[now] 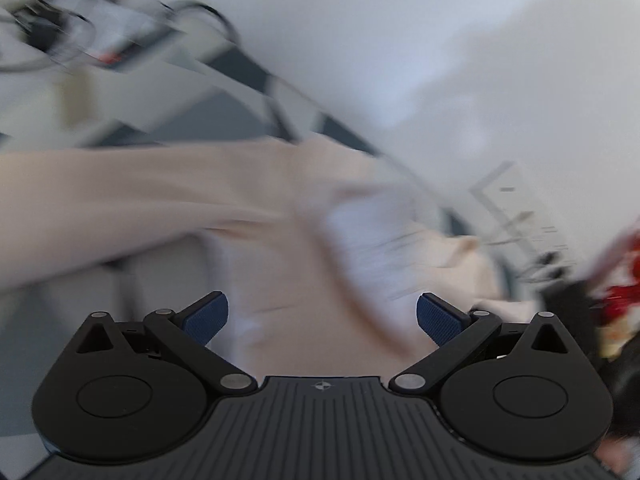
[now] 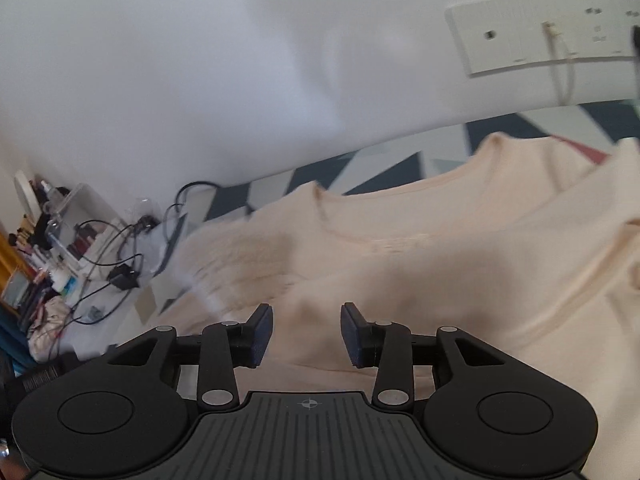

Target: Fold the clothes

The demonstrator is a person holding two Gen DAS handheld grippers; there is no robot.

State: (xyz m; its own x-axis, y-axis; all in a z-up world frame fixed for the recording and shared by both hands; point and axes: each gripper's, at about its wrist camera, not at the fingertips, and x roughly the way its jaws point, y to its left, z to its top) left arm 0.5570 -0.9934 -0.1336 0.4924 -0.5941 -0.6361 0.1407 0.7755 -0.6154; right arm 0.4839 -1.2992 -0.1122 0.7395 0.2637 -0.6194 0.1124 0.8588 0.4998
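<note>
1. Peach-coloured cotton fills the lower half of both wrist views: a pale shirt (image 2: 420, 248) lies spread over a surface covered in a dark-blue-and-white geometric cloth (image 2: 360, 172), its ribbed neckline turned toward the white wall (image 2: 200, 60).
2. A white socket plate (image 2: 540, 36) is fixed to that wall at upper right in the right wrist view, with a pale cable hanging from it.
3. At the far left edge of the right wrist view sits a cluttered white organiser (image 2: 76, 224) of bottles and brushes, with black cables (image 2: 120, 256) trailing beside it.
4. The left wrist view is heavily blurred; the shirt (image 1: 160, 196) shows there as a broad peach band, and a red-and-black patch at the right edge cannot be identified.
5. The left gripper (image 1: 322, 318) points at the shirt with its blue-padded jaws spread wide and nothing between them.
6. The right gripper (image 2: 306, 334) hovers low over the shirt's body just below the neckline, jaws parted by a narrower gap and likewise gripping nothing.
7. Whether either gripper touches the fabric cannot be told.
</note>
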